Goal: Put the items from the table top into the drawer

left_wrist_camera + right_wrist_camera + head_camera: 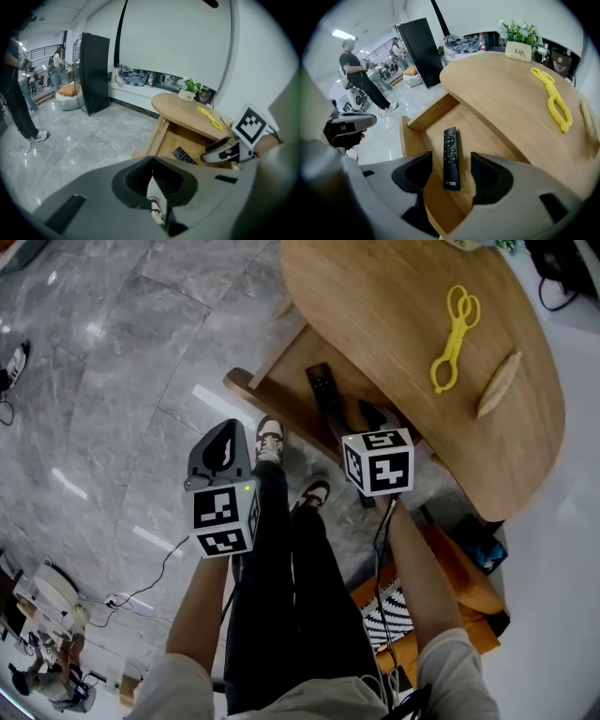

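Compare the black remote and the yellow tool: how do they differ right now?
The black remote lies in the open drawer; the yellow tool lies on the table top. The remote is a straight dark bar; the yellow tool has looped handles. Both lie flat, neither gripped.

TEXT | "Life" reads clear on the white plant pot [518, 50] at the bench [501, 93] far edge | smaller line beneath: unreadable | remote [450, 158] print: too small

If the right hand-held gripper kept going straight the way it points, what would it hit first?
Most likely the black remote lying in the open drawer, framed between the right hand-held gripper's open jaws.
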### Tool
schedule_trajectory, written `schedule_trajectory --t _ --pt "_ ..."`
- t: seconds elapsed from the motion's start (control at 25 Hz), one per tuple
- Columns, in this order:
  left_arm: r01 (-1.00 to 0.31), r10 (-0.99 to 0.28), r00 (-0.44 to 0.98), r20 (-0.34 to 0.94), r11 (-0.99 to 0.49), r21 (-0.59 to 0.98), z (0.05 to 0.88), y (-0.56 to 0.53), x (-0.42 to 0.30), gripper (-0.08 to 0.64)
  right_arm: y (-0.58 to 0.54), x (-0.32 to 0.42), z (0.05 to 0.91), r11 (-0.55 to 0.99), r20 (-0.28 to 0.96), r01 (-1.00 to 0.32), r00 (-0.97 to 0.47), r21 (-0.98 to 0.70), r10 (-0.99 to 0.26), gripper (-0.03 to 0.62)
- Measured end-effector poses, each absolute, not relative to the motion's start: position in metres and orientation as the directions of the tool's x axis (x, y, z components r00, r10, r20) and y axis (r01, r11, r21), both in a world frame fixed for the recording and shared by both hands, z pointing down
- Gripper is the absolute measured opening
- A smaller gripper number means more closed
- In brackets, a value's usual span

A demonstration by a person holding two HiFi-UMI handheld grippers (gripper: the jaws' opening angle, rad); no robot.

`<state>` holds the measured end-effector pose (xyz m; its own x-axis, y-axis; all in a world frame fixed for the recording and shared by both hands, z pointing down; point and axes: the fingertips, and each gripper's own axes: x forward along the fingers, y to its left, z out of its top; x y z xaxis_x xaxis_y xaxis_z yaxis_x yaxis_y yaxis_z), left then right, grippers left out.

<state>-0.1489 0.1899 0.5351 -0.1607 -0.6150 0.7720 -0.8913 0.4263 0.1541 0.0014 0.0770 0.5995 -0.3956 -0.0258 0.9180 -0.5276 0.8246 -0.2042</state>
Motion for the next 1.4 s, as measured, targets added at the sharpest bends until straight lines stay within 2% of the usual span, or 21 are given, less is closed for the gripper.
schedule_trajectory --t 0.36,0.64,1.16,1.4 --pt "-0.916 -0.653 -0.141 0.744 0.372 0.153 0.498 0.154 -0.136 0.009 0.069 0.015 0.543 0.799 0.891 -0.553 -0.451 -0.236 -0.048 0.249" --pt "-0.938 -0.677 -0.095 0.73 0.307 0.162 0.468 0.118 -0.112 0.009 0.025 0.041 0.497 0.735 0.87 -0.64 -0.471 -0.224 -0.145 0.247" --pt "-0.971 -0.689 0.013 0.725 0.165 0.175 0.469 0.037 -0.109 0.009 -0.081 0.07 0.473 0.545 0.851 -0.822 -0.398 -0.166 -0.341 0.245" --pt "-0.98 -0.688 0.04 0.725 0.112 0.161 0.474 0.001 -0.124 0.009 -0.115 0.074 0.487 0.472 0.859 -0.869 -0.352 -0.152 -0.371 0.244"
